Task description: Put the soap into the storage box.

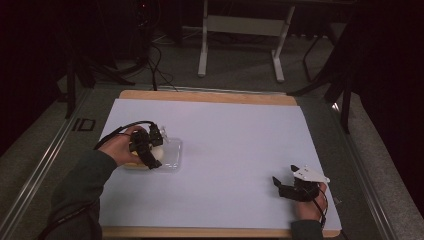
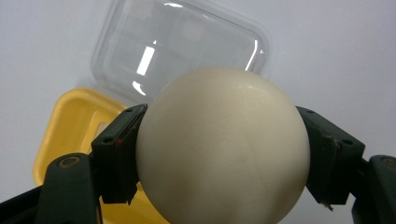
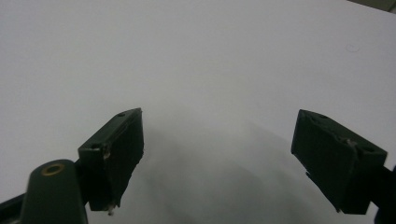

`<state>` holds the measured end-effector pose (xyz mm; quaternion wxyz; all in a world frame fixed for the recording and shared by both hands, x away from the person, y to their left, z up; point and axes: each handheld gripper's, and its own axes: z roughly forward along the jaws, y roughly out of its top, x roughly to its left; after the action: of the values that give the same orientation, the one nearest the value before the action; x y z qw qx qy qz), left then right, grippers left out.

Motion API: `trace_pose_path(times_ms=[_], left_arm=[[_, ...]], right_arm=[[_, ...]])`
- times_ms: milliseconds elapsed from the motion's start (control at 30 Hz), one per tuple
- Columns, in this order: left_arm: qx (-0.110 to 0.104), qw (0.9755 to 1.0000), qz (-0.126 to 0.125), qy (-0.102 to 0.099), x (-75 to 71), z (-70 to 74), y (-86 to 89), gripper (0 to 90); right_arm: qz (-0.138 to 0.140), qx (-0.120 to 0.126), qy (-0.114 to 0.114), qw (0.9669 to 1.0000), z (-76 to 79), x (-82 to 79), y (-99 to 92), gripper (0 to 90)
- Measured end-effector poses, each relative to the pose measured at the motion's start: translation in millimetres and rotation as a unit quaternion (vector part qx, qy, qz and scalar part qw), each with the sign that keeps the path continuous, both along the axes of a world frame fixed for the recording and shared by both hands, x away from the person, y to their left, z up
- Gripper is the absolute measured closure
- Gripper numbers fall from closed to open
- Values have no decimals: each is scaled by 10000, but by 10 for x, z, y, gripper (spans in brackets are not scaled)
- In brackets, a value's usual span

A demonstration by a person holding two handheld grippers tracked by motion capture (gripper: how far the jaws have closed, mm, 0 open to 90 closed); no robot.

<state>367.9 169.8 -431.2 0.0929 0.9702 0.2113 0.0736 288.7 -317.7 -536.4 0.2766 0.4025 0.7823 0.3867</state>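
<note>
A cream-white egg point(image 2: 223, 149) sits clamped between both jaws of my left gripper point(image 2: 219, 154), held above a yellow tray point(image 2: 74, 126) and its clear plastic lid point(image 2: 177, 46). From above, the left gripper point(image 1: 150, 147) hovers with the egg point(image 1: 157, 152) over the clear lid point(image 1: 170, 152) at the left of the white sheet, the yellow tray point(image 1: 131, 164) peeking out beneath the hand. My right gripper point(image 1: 285, 186) rests at the front right of the sheet, jaws wide apart with nothing between them; its own view shows bare white sheet point(image 3: 210, 70).
The white sheet point(image 1: 225, 140) covers a wooden board point(image 1: 200, 95). Beyond the table's far edge stand a white table frame point(image 1: 240, 30) and dark cables point(image 1: 155, 55) on the floor. A metal rail point(image 1: 45, 165) runs along the left side.
</note>
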Motion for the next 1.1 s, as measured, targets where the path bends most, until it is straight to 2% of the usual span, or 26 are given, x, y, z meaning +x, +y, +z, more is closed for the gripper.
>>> trace_pose_path(times_ms=[267, 600, 900, 1100], left_arm=[[-41, 9998, 178, 10, 64, 26, 72, 252], [73, 9993, 374, -9, 123, 28, 152, 252], [-32, 9984, 572, 34, 173, -10, 243, 252], [-10, 9977, 673, 76, 197, -44, 285, 252]], right_arm=[[1, -2, -6, 10000, 0, -1, 0, 169], [3, 0, -10, 10000, 1, -1, -1, 169], [3, 1, -8, 10000, 1, -1, -1, 169], [4, -2, -10, 10000, 1, -1, -1, 169]])
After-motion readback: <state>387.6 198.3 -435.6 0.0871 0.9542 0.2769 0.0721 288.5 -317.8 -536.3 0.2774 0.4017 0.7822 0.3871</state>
